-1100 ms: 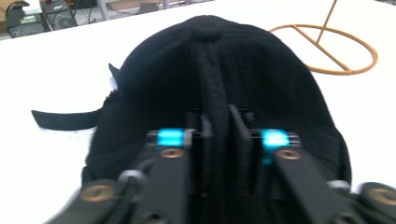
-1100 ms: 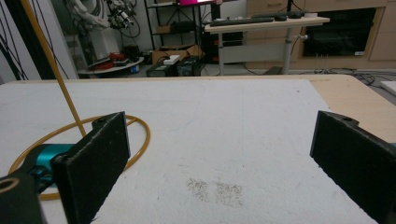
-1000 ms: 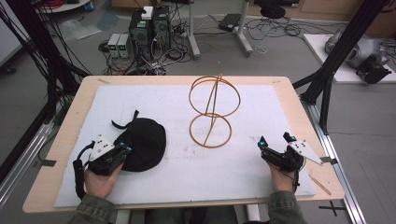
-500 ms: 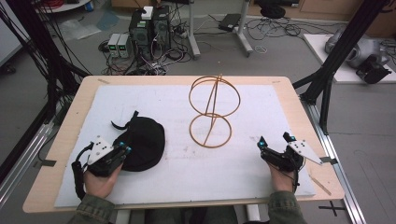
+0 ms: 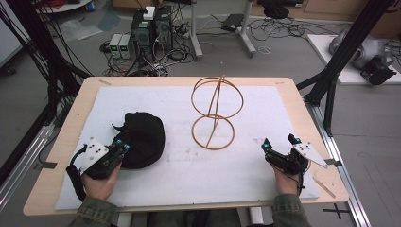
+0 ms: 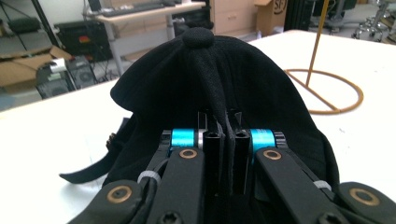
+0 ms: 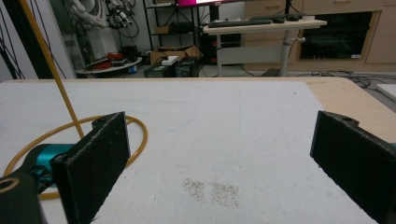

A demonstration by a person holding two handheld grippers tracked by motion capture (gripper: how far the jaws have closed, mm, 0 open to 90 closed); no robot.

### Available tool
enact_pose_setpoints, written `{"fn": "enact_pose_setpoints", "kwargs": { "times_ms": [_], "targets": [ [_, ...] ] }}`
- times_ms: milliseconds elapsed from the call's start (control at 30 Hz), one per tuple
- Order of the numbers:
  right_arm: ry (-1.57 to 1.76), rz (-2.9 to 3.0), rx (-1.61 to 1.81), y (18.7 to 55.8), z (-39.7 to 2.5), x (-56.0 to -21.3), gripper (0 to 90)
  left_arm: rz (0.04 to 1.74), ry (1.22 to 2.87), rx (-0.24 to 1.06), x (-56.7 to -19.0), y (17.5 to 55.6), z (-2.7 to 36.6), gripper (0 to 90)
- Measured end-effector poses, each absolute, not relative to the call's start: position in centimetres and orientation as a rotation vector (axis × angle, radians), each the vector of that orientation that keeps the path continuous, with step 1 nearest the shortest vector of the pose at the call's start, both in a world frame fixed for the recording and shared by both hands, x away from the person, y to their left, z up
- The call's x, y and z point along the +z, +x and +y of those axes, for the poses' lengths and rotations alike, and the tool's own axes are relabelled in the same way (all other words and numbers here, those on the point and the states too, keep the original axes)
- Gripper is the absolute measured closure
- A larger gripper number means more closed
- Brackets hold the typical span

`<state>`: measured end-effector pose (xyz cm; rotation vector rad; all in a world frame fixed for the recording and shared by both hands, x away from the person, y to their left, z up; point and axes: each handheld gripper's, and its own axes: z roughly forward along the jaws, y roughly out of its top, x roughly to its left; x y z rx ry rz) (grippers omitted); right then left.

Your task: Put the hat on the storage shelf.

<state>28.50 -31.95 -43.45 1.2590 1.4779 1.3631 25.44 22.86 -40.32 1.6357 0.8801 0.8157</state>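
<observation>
Black fabric: cap (image 5: 141, 139), soft domed crown, top button, strap at back; lies left on white mat (image 5: 189, 179).
Left gripper (image 5: 120, 147): jaws pinched on cap's fabric.
Right gripper (image 5: 279, 143): jaws wide apart, low over mat.
Wire stand (image 5: 215, 113): mid-table, orange-brown.

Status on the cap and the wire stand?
Done: left gripper has closed on the black cap, pinching its fabric. In hand: cap sits on the white mat, not lifted. Left: wire stand is bare; right gripper open, idle beside it.
</observation>
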Motion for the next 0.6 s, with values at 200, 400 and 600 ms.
{"fn": "enact_pose_setpoints", "kwargs": {
  "times_ms": [200, 400, 600],
  "targets": [
    [1.265, 1.478, 1.366, 28.3, -32.0, -43.4, 3.8, 0.846, 1.586, 0.853, -39.4, 25.3, 22.8, 87.6],
    [1.264, 1.481, 1.365, 28.3, -32.1, -43.5, 3.8, 0.845, 1.535, 0.880, -38.5, 25.1, 23.3, 87.6],
    [1.265, 1.458, 1.343, 28.2, -32.2, -43.4, 3.8, 0.833, 1.501, 0.914, -38.1, 25.0, 23.7, 87.6]
  ]
}}
